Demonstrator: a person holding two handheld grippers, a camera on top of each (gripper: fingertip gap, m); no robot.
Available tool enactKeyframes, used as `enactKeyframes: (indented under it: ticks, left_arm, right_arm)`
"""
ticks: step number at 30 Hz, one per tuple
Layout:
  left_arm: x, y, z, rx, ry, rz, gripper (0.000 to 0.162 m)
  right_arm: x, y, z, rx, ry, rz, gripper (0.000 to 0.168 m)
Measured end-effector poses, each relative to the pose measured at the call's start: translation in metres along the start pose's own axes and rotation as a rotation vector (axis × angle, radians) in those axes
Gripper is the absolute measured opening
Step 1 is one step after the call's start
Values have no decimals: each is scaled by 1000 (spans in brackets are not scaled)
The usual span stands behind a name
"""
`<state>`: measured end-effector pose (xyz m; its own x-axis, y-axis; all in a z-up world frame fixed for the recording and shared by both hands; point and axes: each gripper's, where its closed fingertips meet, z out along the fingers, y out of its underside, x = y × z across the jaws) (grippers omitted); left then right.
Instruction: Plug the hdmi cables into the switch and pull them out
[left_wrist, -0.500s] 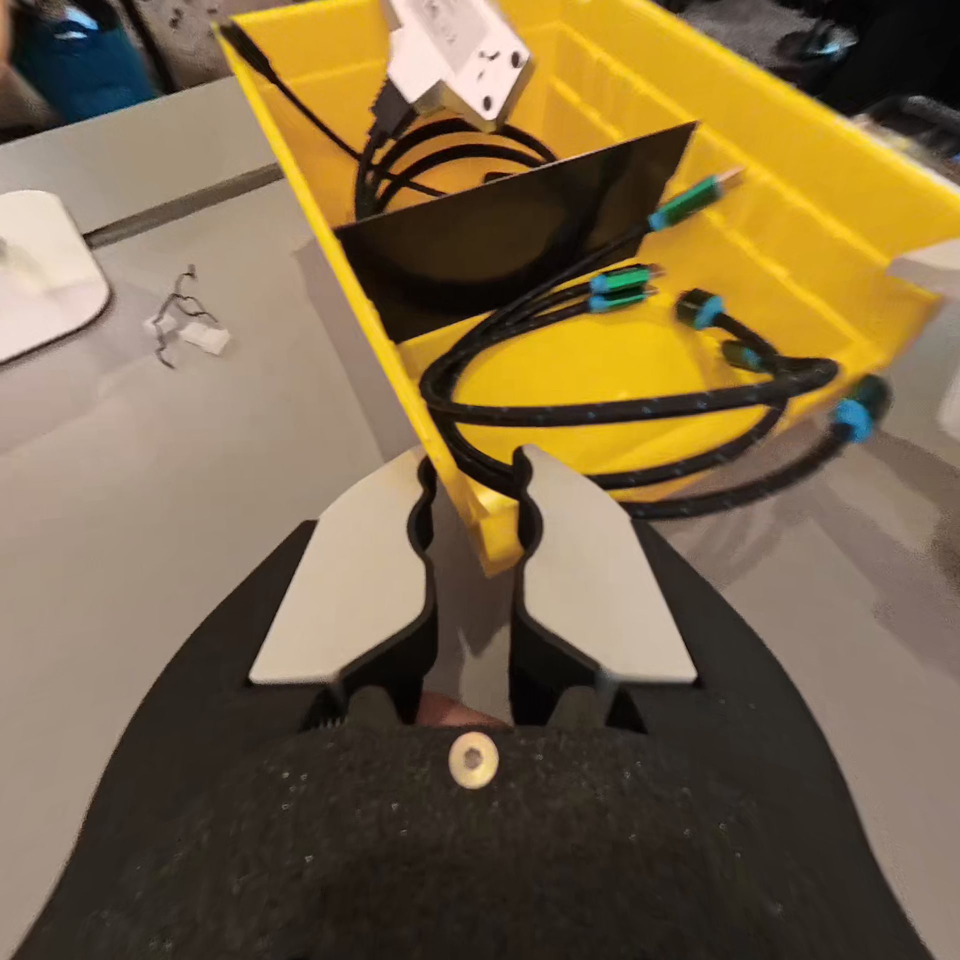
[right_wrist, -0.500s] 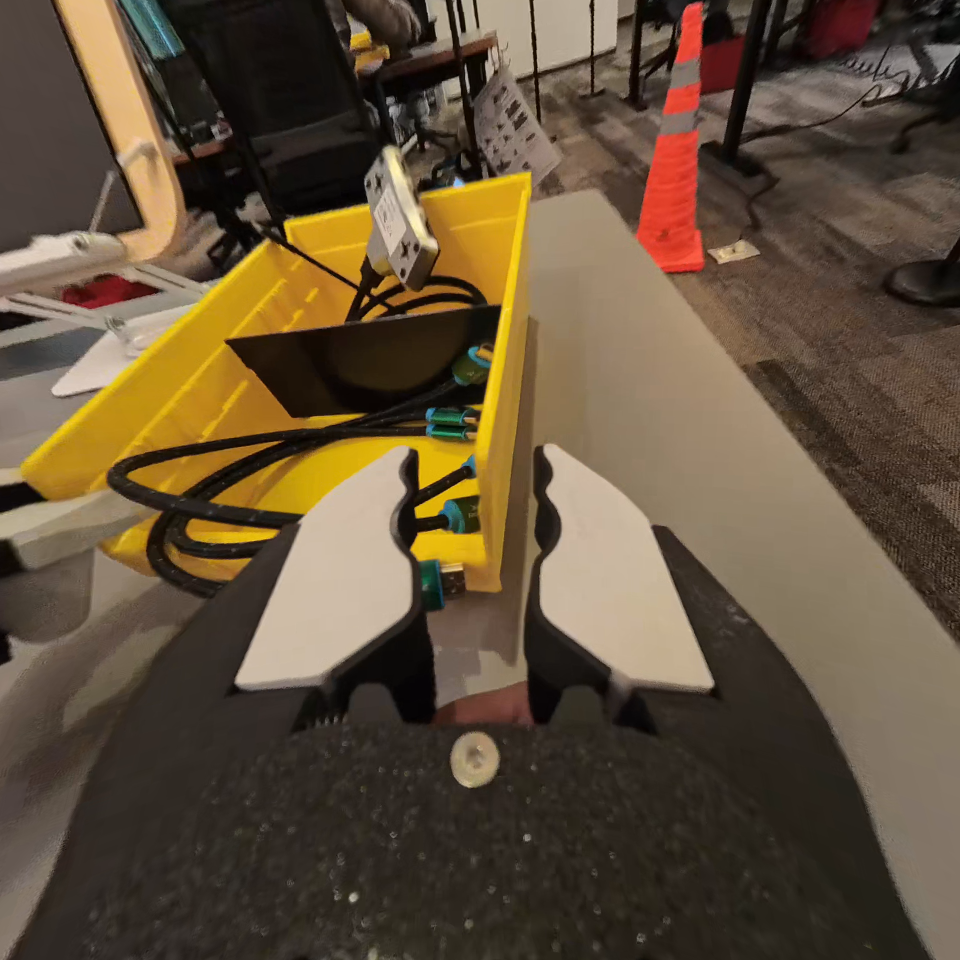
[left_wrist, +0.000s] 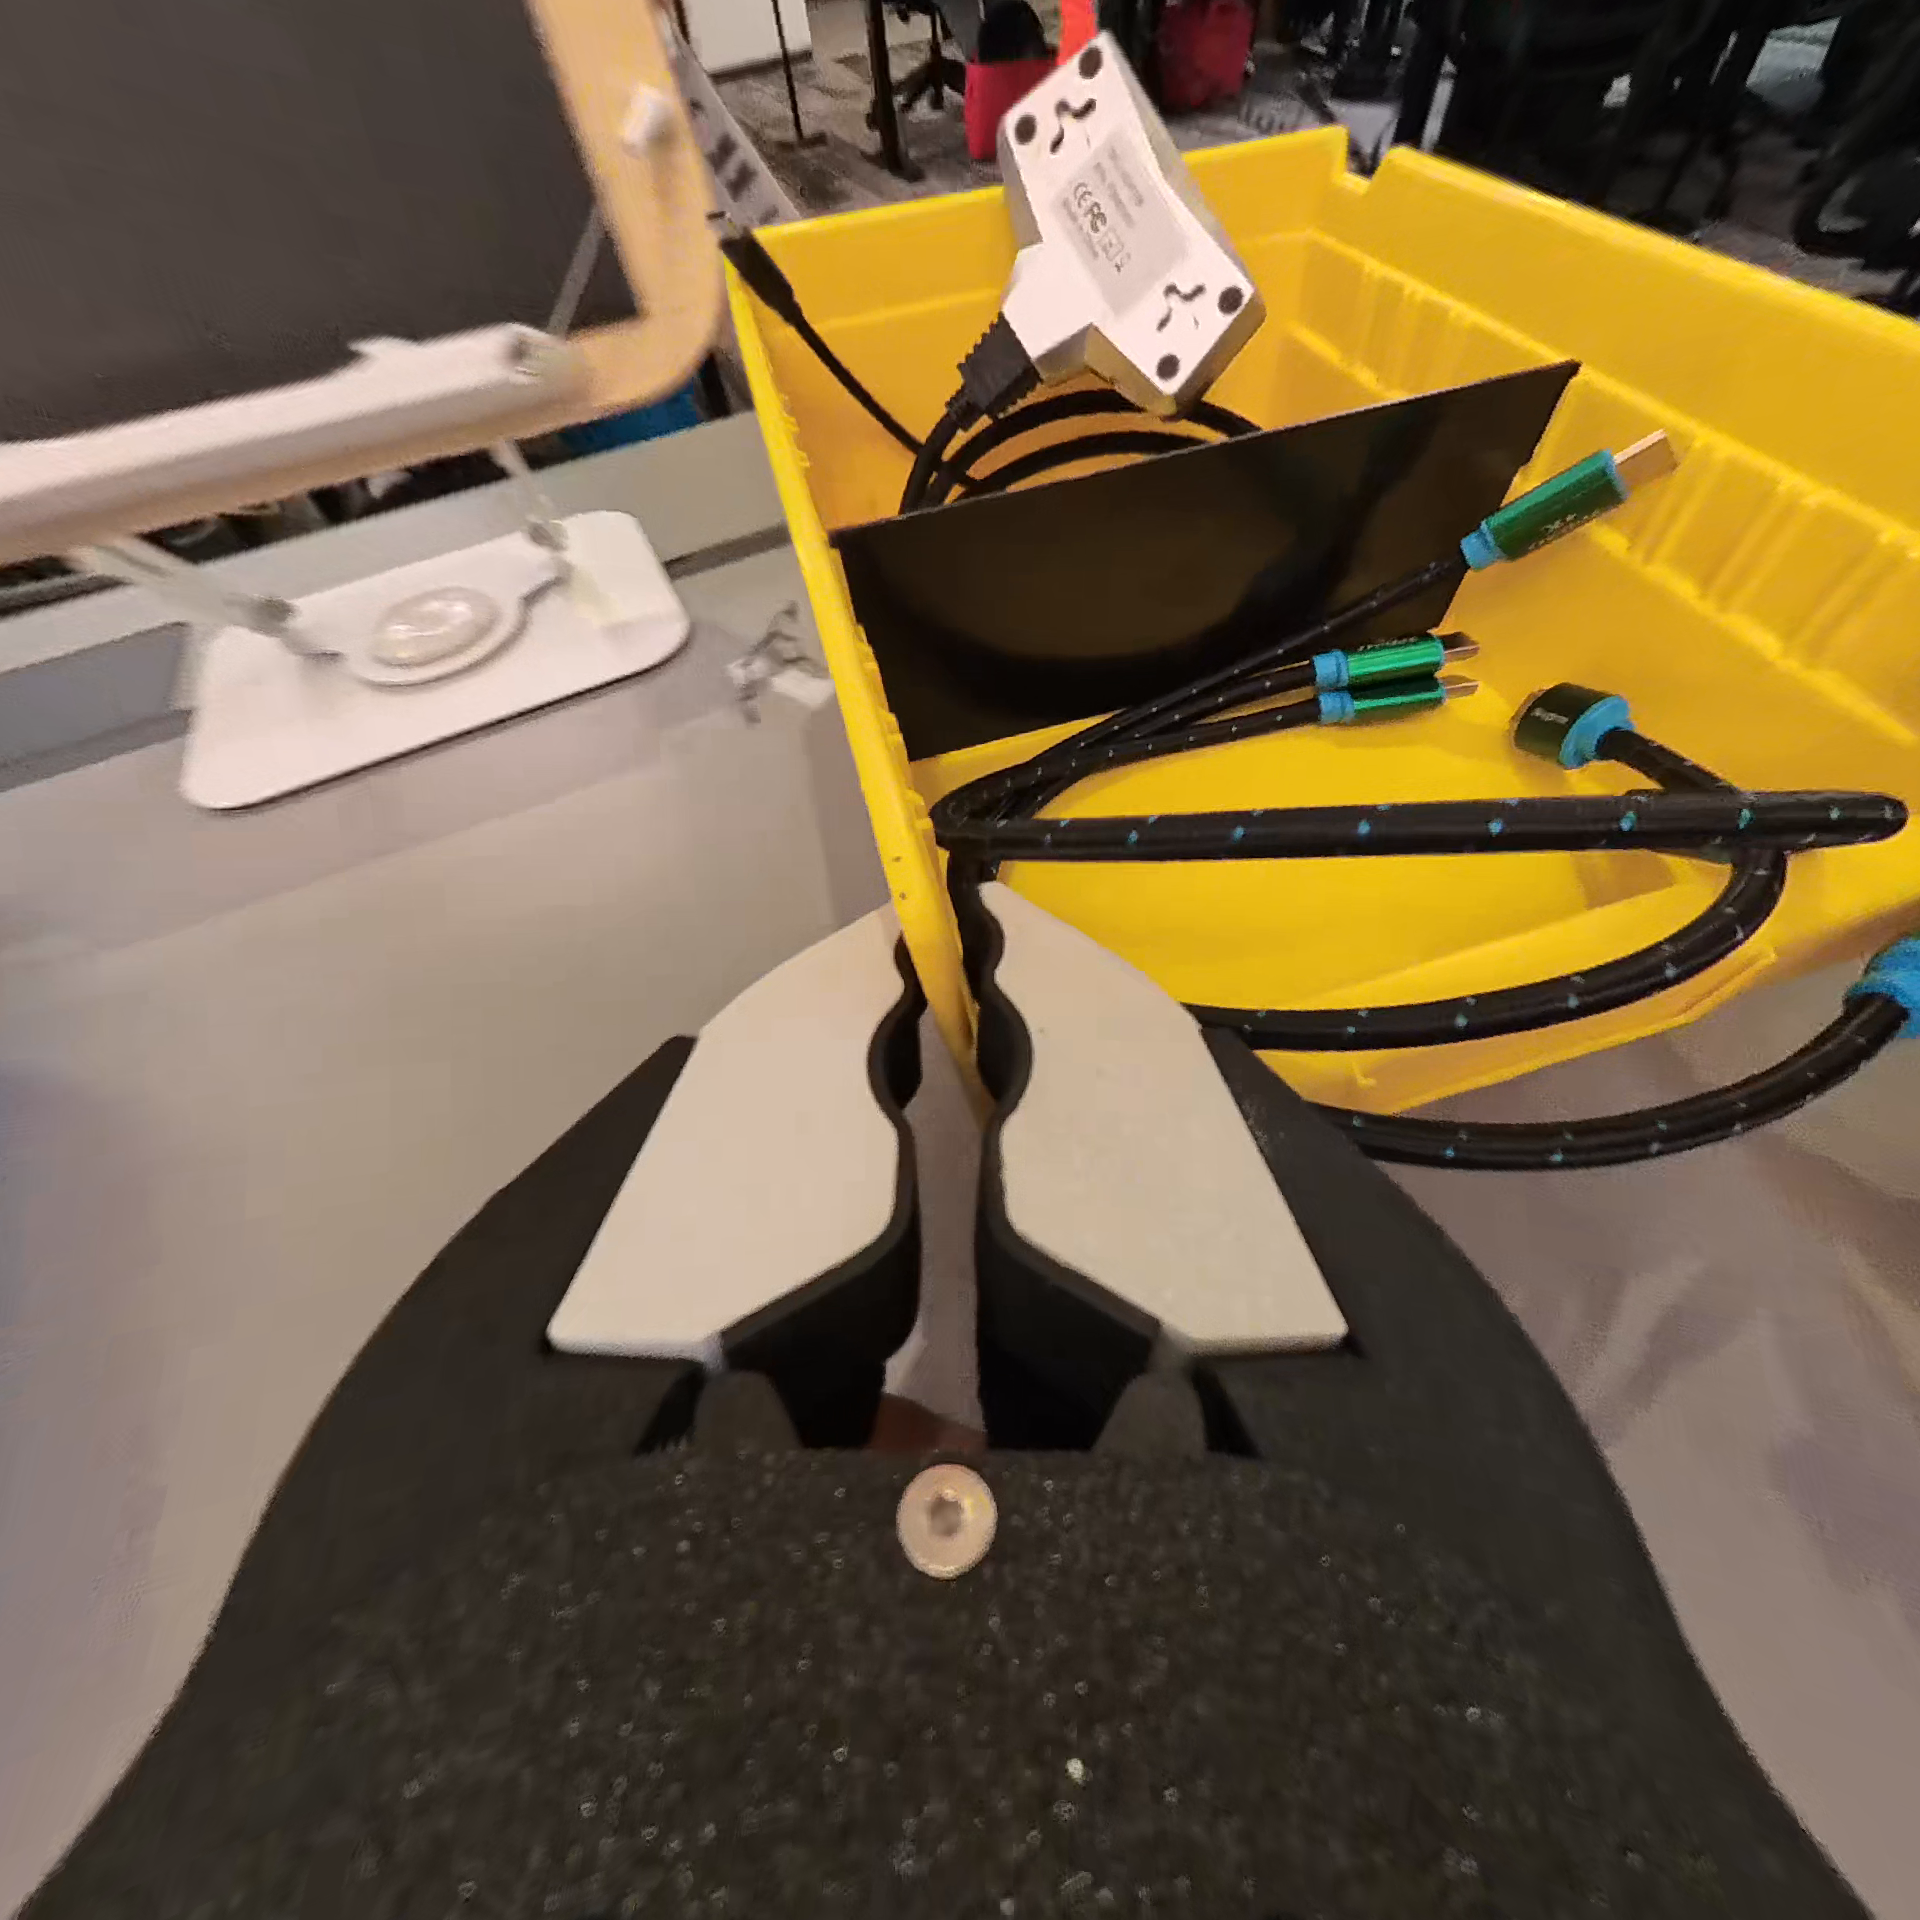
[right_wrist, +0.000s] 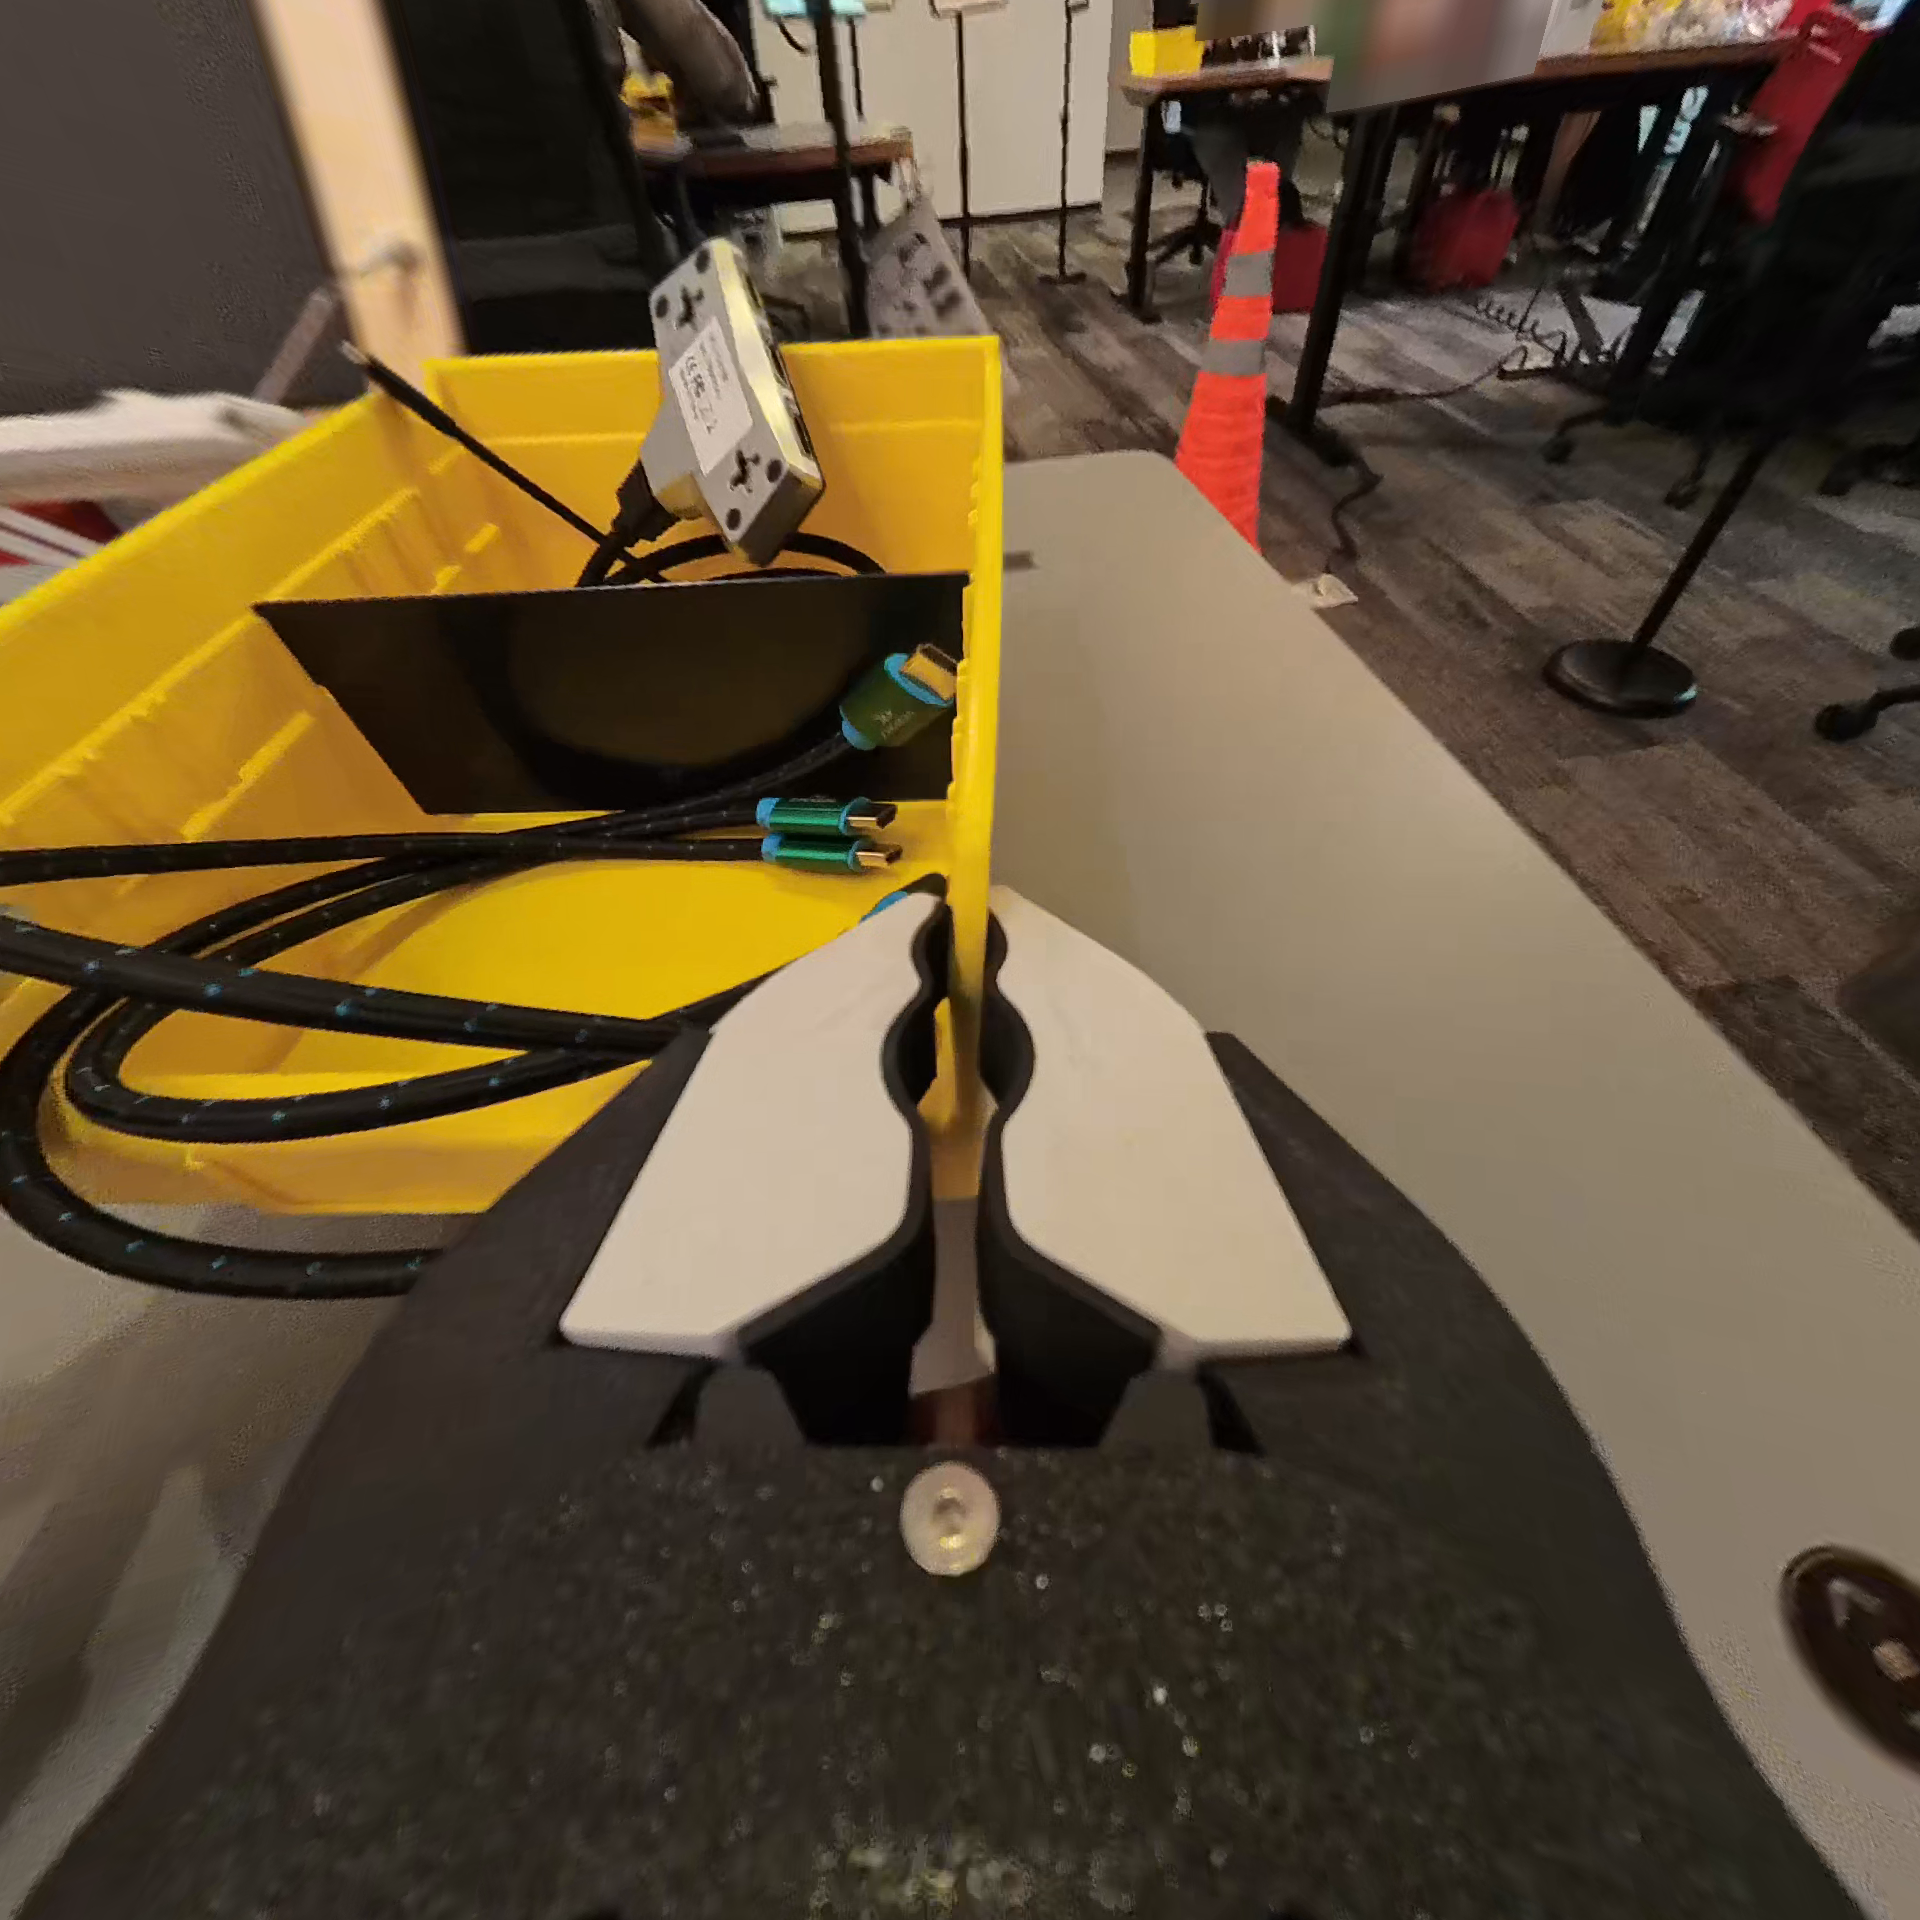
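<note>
A yellow bin (left_wrist: 1662, 343) on the grey table holds the grey HDMI switch (left_wrist: 1127, 249), which leans tilted in the back compartment with a black cable plugged into it. In front of a black divider (left_wrist: 1143, 561) lie several black braided HDMI cables with green plugs (left_wrist: 1392, 665); some loop over the bin's front. My left gripper (left_wrist: 940, 914) is shut on the bin's left wall near the front corner. My right gripper (right_wrist: 966, 914) is shut on the bin's right wall (right_wrist: 982, 623). The switch (right_wrist: 727, 416) and plugs (right_wrist: 831, 831) also show in the right wrist view.
A monitor on a white stand base (left_wrist: 416, 665) stands left of the bin, with small white clips (left_wrist: 769, 665) beside it. The table's right edge (right_wrist: 1558, 935) drops to the floor, where an orange cone (right_wrist: 1236, 353) stands. A round dark disc (right_wrist: 1849, 1652) lies near right. Tip to tip, the grippers are about 20 centimeters apart.
Both grippers have closed from open onto the bin's side walls. Both views now look more level and show more of the room behind.
</note>
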<state>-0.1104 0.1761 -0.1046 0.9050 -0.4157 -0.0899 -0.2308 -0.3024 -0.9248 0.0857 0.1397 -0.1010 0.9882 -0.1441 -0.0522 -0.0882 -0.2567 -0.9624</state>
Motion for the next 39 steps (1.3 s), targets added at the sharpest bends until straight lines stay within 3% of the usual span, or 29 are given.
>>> enactKeyframes:
  ticks: [4,9,16,19,21,25,29,33,36,39]
  left_arm:
    - [-54,12,-58,16,-83,2,5]
    - [-120,52,-110,-18,-187,-26,5]
    - [-164,95,-116,-76,-240,-68,5]
    - [-165,109,-110,-105,-184,-98,7]
    - [-153,111,-114,-126,-68,-151,22]
    - [-150,95,-164,-59,120,-410,31]
    - [-228,105,-229,26,-20,-387,31]
    - [-345,150,-270,-67,-270,-318,36]
    - [-400,160,-268,-84,-342,-279,40]
    - [-423,153,-242,-65,-329,-250,40]
  right_arm:
    - [-66,-2,-30,39,-89,5,1]
    - [-151,22,-46,2,-193,-21,1]
    - [-205,59,-37,-52,-237,-97,2]
    - [-211,63,-35,-55,-241,-163,5]
    - [-212,67,-32,-91,-264,-159,14]
    - [-207,53,-49,-53,-383,-124,36]
    - [-188,30,-70,75,-375,-125,40]
    - [-213,17,-96,146,-397,-182,42]
    - [-269,21,-127,187,-474,-283,40]
    - [-348,55,-155,81,-671,-354,41]
